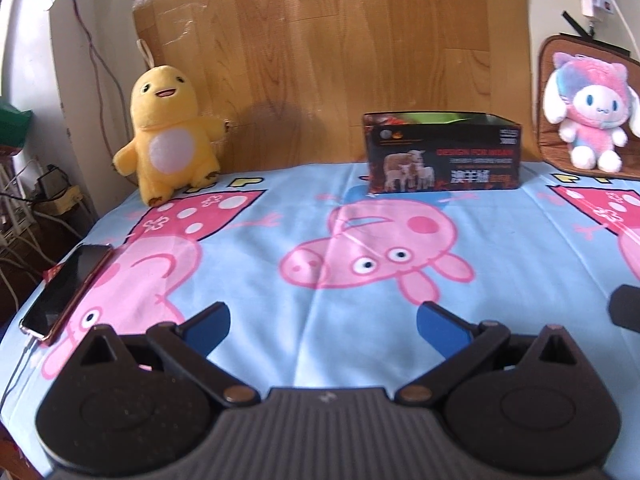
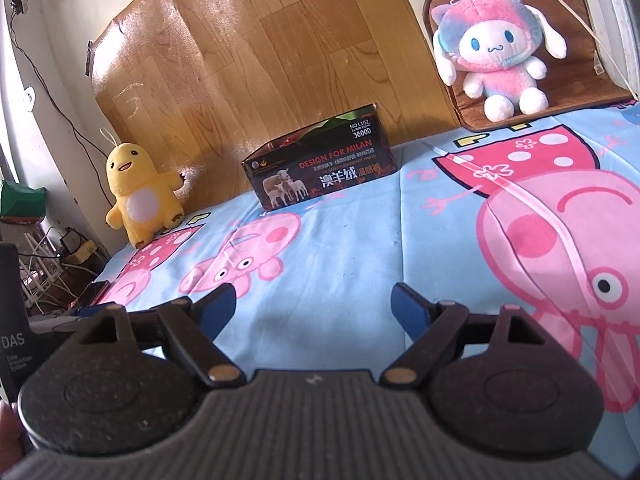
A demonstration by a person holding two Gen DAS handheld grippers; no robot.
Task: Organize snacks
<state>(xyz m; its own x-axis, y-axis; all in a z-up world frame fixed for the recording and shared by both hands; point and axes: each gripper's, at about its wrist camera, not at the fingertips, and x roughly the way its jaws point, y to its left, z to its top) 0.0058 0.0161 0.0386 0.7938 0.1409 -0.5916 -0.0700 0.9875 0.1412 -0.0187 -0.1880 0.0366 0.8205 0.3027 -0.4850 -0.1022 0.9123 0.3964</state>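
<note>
Two wrist views, low over the bed, facing the headboard wall

We look forward and slightly down from each gripper; both views share the dark box (image 1: 442,152) (image 2: 320,168) at twelve o'clock, nearer eleven from the right, and both plush toys.

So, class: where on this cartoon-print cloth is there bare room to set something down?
The widest free patch lies between the box and the left gripper. Another is between the yellow plush and the box. It is tighter at the left edge by the phone, and at the far right by the pink plush.
</note>
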